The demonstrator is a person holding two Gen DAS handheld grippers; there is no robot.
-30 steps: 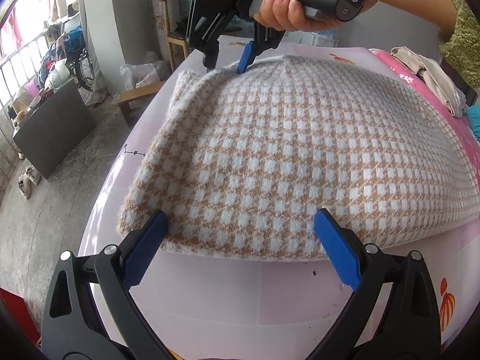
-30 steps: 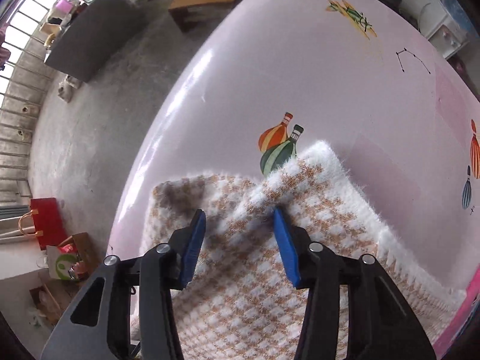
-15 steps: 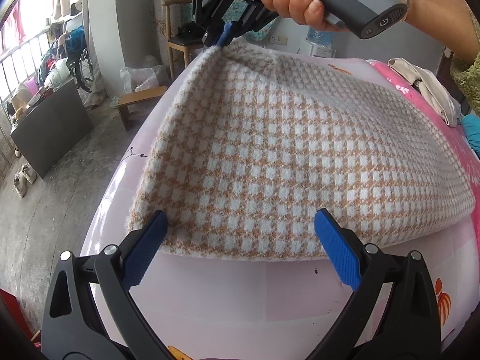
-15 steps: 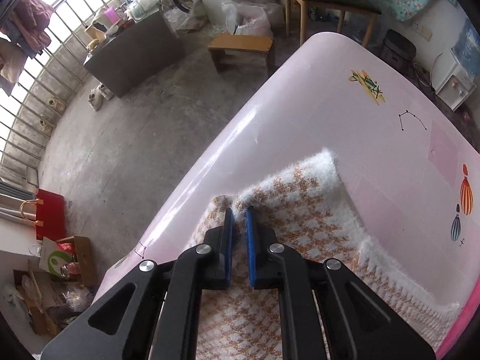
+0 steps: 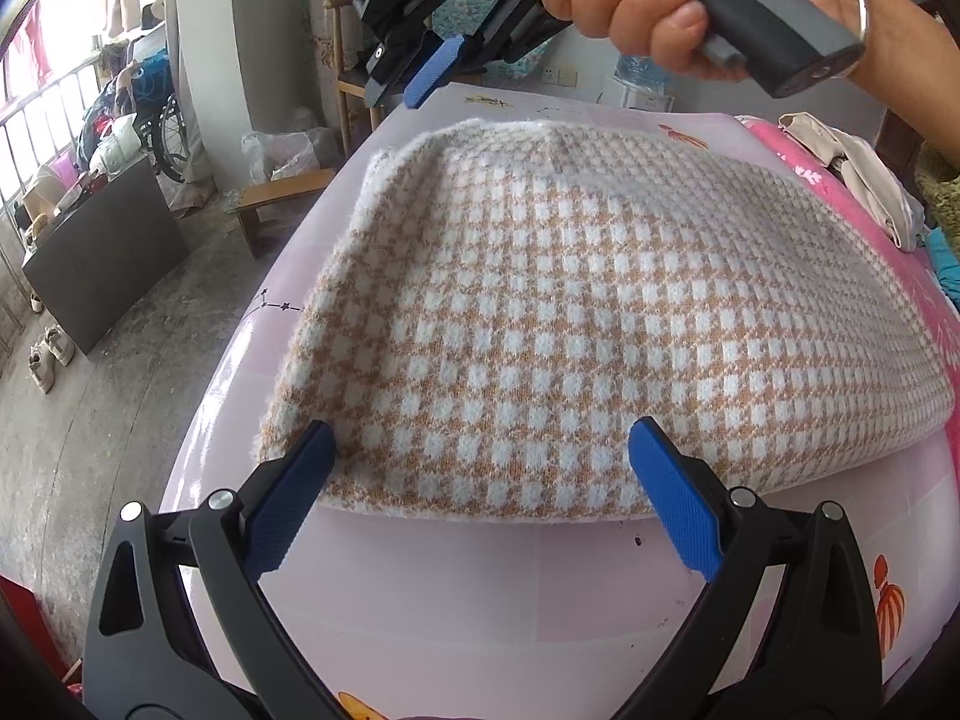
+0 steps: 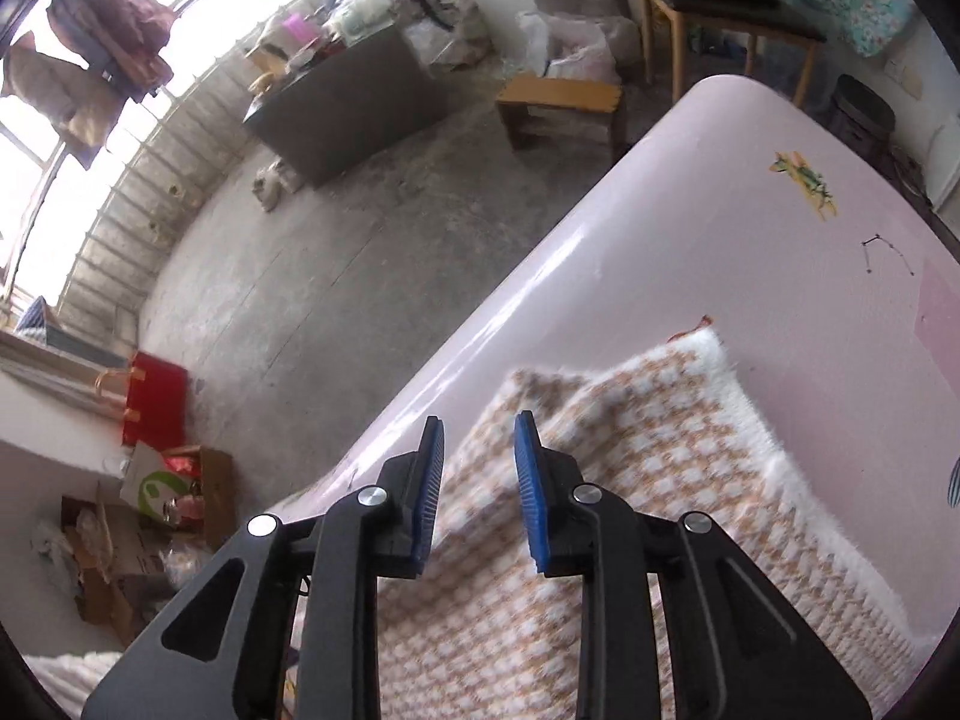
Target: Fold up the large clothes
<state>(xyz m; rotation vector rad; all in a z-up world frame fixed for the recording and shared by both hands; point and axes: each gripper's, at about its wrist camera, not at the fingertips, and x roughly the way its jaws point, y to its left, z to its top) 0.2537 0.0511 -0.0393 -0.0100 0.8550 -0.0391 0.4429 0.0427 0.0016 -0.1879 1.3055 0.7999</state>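
Sweater (image 5: 600,312) lies folded on table (image 5: 456,588); right tongs (image 6: 478,450) opening, empty.

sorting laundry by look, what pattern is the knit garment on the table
A tan-and-white houndstooth check with fuzzy white edging; the knit garment shows best in the left wrist view.

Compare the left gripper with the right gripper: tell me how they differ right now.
The left gripper has its jaws spread wide, straddling the near edge of the checked sweater; the right gripper shows only a narrow gap, with its jaws opening. The left sits low at the cloth; the right is held clear above the far corner, nothing between its pads. Both have black arms and blue pads.
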